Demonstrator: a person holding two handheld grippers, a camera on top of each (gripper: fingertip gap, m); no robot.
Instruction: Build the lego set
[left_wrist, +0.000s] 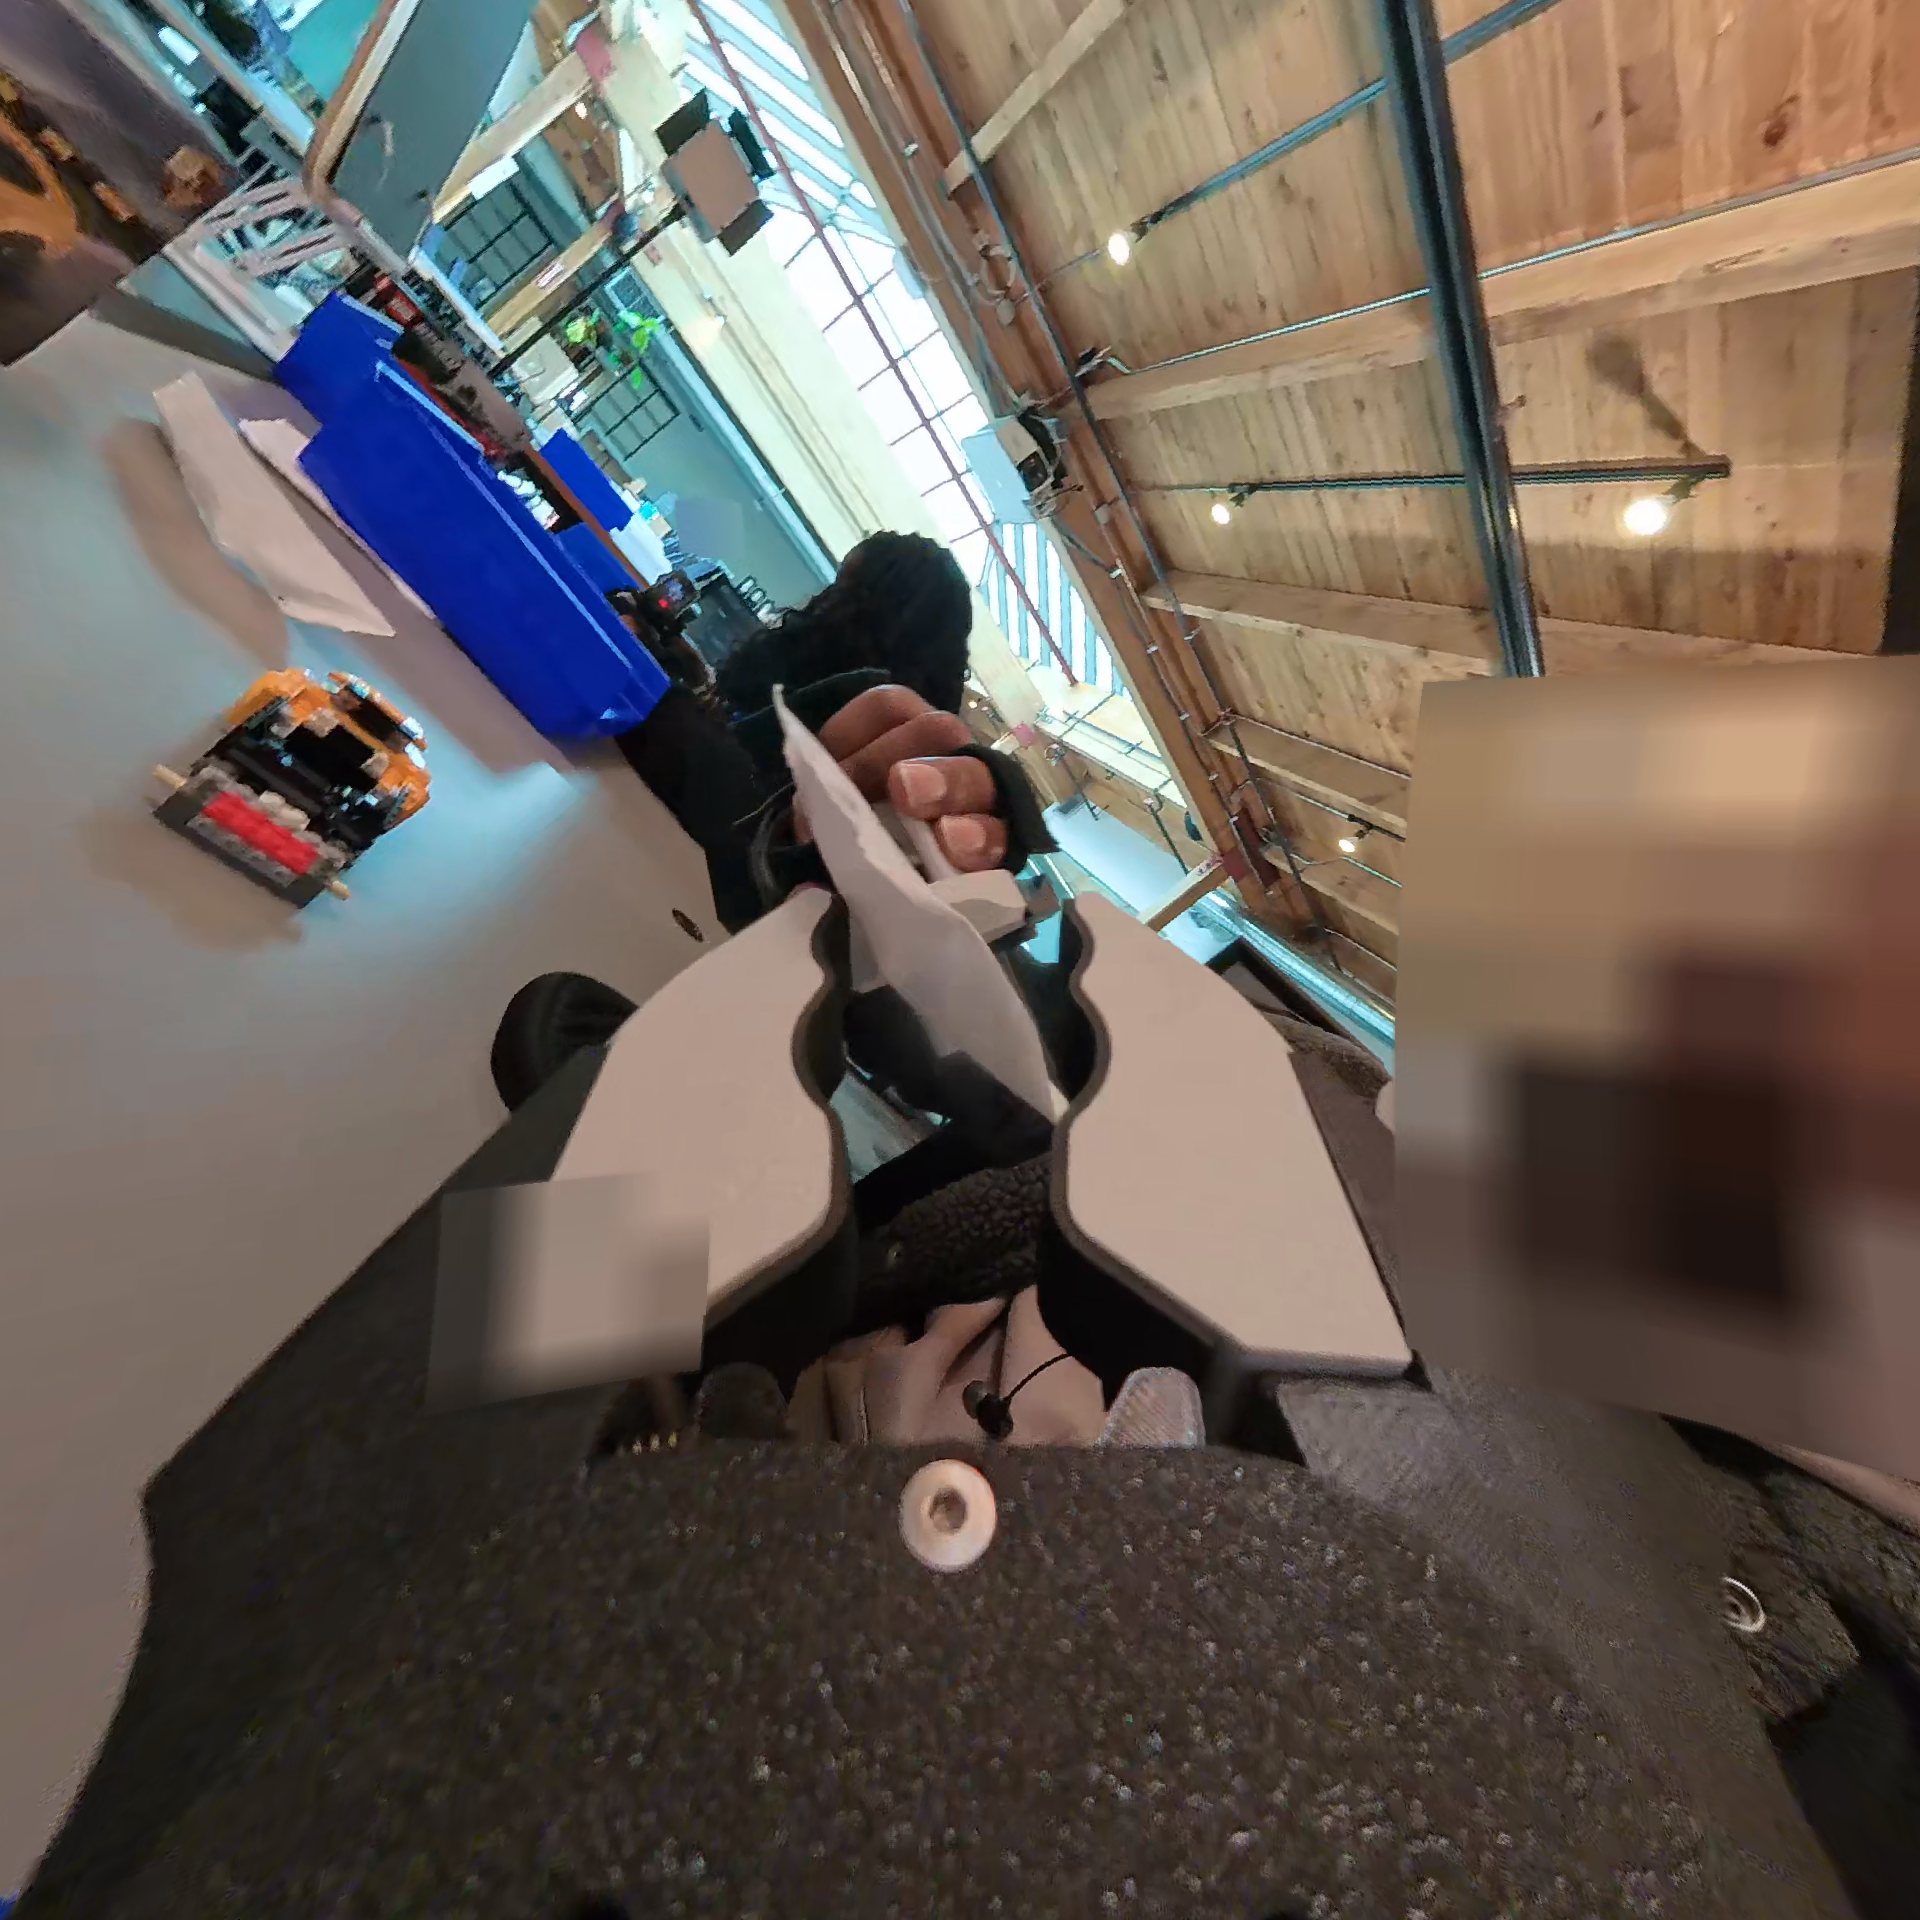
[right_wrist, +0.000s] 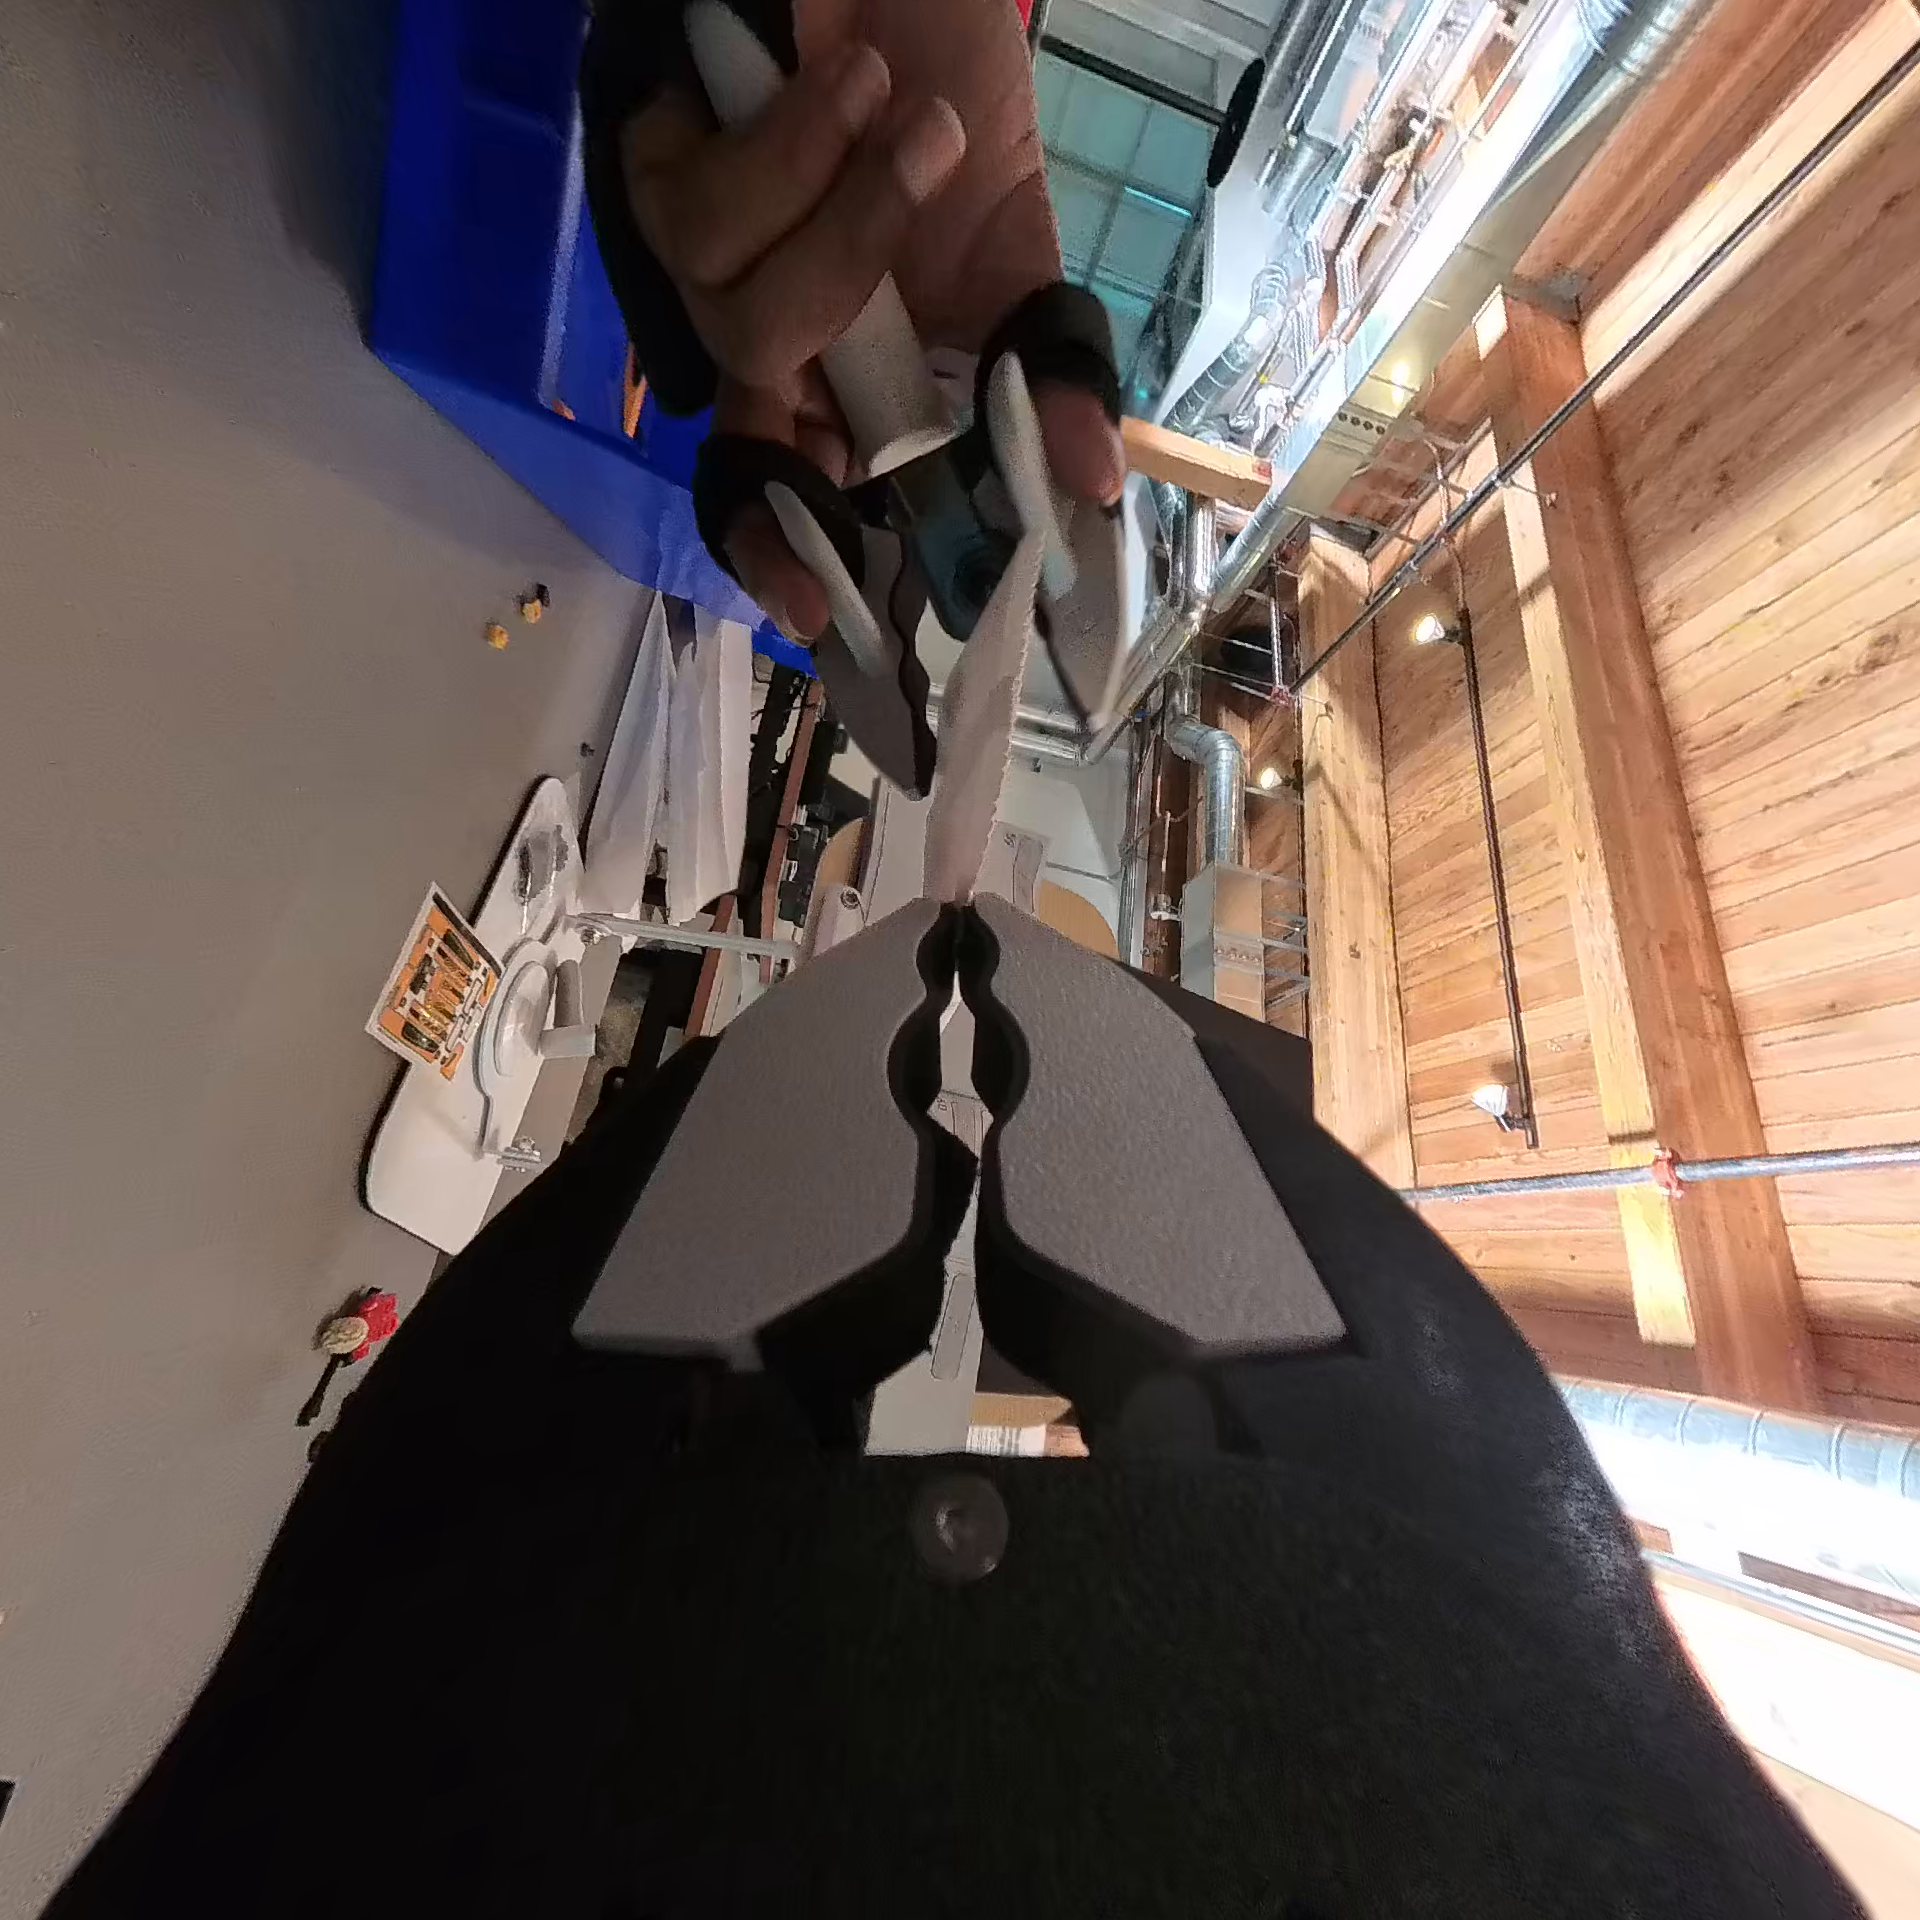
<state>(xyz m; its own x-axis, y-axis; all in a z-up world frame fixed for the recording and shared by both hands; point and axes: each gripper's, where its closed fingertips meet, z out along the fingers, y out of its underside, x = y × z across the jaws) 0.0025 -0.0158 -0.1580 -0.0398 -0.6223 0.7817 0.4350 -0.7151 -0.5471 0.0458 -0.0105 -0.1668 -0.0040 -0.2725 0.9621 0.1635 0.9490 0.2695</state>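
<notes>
A: Paper (right_wrist: 971, 769), a torn white strip, runs from the tips of the right gripper (right_wrist: 958, 909) out toward the left gripper (right_wrist: 997, 717); the right fingers are pinched narrow on its near end.

B: And the left?

A: In its own view the left gripper (left_wrist: 951, 925) stands with its fingers wide; the strip (left_wrist: 914, 904) passes between them, close by the far finger, though whether it touches I cannot tell. My guess is a bag or wrapper being held taut in the air between both tools, so one can tear or re-grip it.

B: Where is the model itself?

A: Well off to the left of the left fingers, resting on the grey table (left_wrist: 208, 1091); the lego set (left_wrist: 296, 784) is part-built, orange on top with black and red below, and nobody is touching it.

B: Containers?

A: Blue bins (left_wrist: 468, 540) stand beyond the model, more loose white paper (left_wrist: 260, 509) just beside them; in the right view one blue bin (right_wrist: 488, 270) shows a few orange bits inside, otherwise the contents are hidden. An instruction sheet (right_wrist: 431, 982) lies left of the right fingers.
</notes>
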